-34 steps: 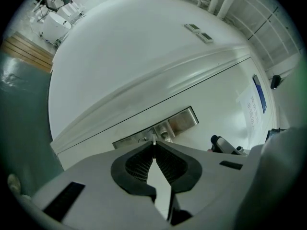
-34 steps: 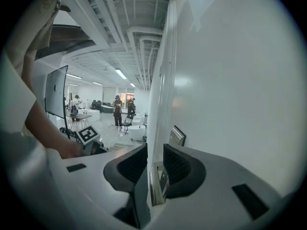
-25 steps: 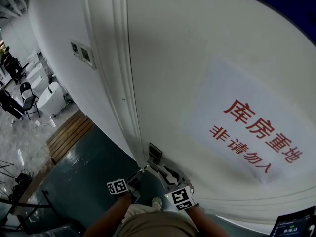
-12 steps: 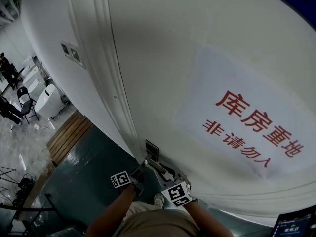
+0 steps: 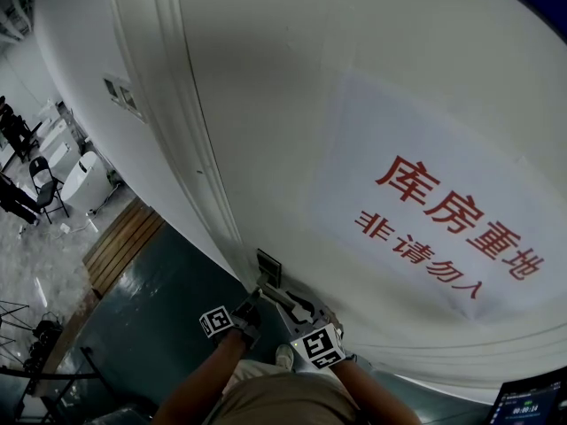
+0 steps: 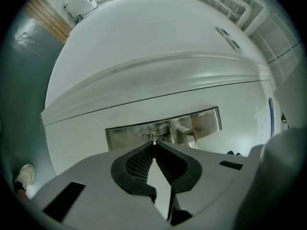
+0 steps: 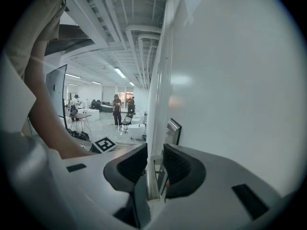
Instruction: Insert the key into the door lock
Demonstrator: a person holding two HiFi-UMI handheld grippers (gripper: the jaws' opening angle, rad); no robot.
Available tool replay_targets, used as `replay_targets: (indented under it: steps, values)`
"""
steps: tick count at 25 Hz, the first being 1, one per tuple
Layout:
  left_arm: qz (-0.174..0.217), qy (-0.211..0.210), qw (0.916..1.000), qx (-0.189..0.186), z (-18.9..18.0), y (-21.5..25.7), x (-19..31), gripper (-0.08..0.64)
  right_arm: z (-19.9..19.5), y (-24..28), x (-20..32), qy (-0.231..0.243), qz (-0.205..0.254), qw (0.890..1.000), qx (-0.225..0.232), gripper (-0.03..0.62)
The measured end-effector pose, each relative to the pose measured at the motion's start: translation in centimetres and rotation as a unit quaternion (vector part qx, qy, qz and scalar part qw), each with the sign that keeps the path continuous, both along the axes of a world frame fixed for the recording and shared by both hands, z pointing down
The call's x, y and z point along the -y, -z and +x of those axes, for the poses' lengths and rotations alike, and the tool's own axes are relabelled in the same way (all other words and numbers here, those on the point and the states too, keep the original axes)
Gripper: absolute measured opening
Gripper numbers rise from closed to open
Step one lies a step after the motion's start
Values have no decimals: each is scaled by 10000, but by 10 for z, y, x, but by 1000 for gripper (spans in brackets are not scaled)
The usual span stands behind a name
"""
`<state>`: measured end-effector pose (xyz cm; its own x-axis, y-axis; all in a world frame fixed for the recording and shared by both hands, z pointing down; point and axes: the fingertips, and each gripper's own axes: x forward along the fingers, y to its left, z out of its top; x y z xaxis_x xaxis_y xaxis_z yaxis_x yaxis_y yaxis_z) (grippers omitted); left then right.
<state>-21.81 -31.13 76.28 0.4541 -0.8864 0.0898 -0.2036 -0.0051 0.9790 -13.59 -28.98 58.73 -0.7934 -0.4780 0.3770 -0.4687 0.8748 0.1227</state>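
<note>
A white door [image 5: 354, 104] carries a steel lock plate [image 6: 120, 138] with a round keyhole [image 6: 148, 135] and a lever handle [image 6: 187, 134]. My left gripper [image 6: 153, 145] is shut on a small metal key [image 6: 153, 140]. Only the key's tip shows past the pads, right at the keyhole, and I cannot tell how deep it sits. In the head view the left gripper [image 5: 251, 304] points at the plate [image 5: 267, 268] from the left. My right gripper [image 7: 153, 164] is shut on the silver door handle [image 7: 151, 178], beside the plate's edge [image 7: 173, 131]. It also shows in the head view, right gripper [image 5: 299, 312].
A paper sign with red characters [image 5: 443, 228] hangs on the door. The moulded door frame [image 5: 190, 149] runs left of the lock. Behind lies a dark floor [image 5: 151, 299], a wooden ramp [image 5: 120, 242], chairs and people far off [image 7: 116, 110].
The left gripper has edged toward the lock plate and rolled a little. The right gripper has stayed on the handle. The head view has shifted slightly.
</note>
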Motion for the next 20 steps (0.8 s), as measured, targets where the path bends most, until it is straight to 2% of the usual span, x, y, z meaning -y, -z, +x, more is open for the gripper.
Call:
replay_targets:
  steps: [7, 16, 20]
  values:
    - [58, 180, 9994, -285, 4, -2, 0, 34, 2, 3, 2, 11, 38, 10000, 4, 110]
    - [69, 287, 9991, -314, 4, -2, 2, 32, 3, 1, 1, 39, 29, 10000, -52, 110]
    - [57, 206, 9996, -194, 5, 0, 0, 33, -1, 1, -3, 104, 7, 9999, -71, 110]
